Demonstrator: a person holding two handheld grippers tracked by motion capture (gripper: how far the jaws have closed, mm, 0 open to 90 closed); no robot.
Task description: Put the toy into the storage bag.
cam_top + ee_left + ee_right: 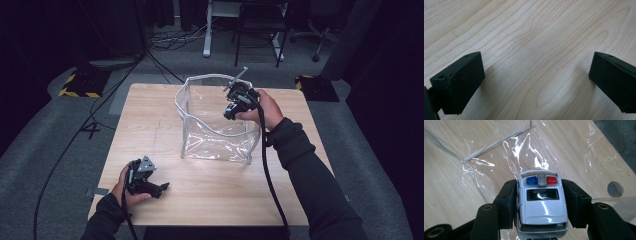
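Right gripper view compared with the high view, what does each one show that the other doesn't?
Right gripper view alone: a white toy police car with blue and red roof lights, clamped between the right gripper's jaws above the bag's clear plastic. High view alone: the left gripper, open and low over the table near the front left corner, the person's sleeves, and the dark floor with cables. Both: the clear plastic bag and the wooden tabletop.

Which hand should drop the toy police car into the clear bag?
Right. The right gripper is shut on the toy police car over the open clear bag. The left gripper rests open on the table, apart from the bag.
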